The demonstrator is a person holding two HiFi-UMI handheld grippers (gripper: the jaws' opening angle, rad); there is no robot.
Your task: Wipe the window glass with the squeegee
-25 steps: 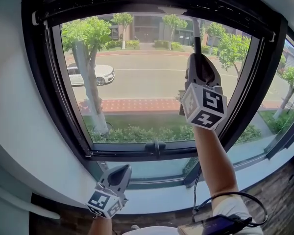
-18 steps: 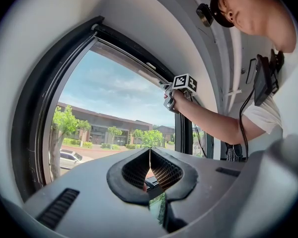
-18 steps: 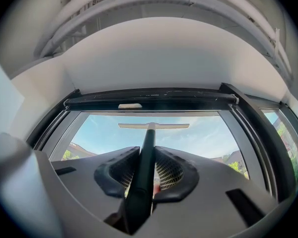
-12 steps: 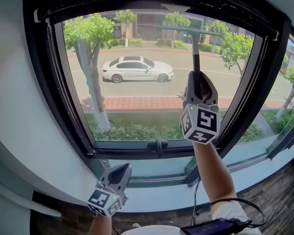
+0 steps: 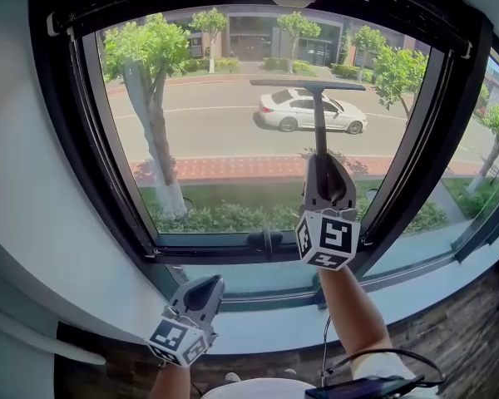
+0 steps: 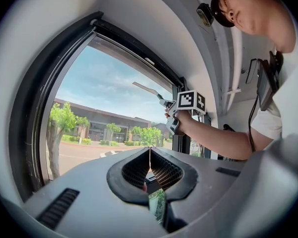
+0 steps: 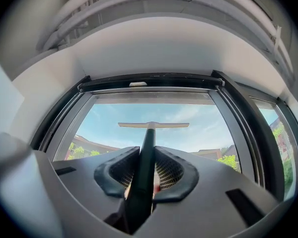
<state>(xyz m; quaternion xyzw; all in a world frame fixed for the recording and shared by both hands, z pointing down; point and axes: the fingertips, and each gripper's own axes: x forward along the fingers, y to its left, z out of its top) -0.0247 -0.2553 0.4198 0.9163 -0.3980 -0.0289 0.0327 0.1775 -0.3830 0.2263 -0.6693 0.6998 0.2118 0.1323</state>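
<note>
My right gripper is shut on the dark handle of the squeegee, which stands upright against the window glass. Its blade lies level across the upper middle of the pane. In the right gripper view the squeegee runs up between the pads to the pale blade. My left gripper hangs low below the sill, shut with nothing in it; its own view shows the pads closed together. The right gripper and squeegee blade also show there.
A black window frame surrounds the pane, with a latch handle on the bottom rail. A second pane adjoins at the right. White wall lies to the left. Outside are a street, trees and a white car.
My right gripper has drawn the squeegee down the glass, so the blade now sits lower on the pane. The left gripper has stayed put. A white car outside moved rightward.
</note>
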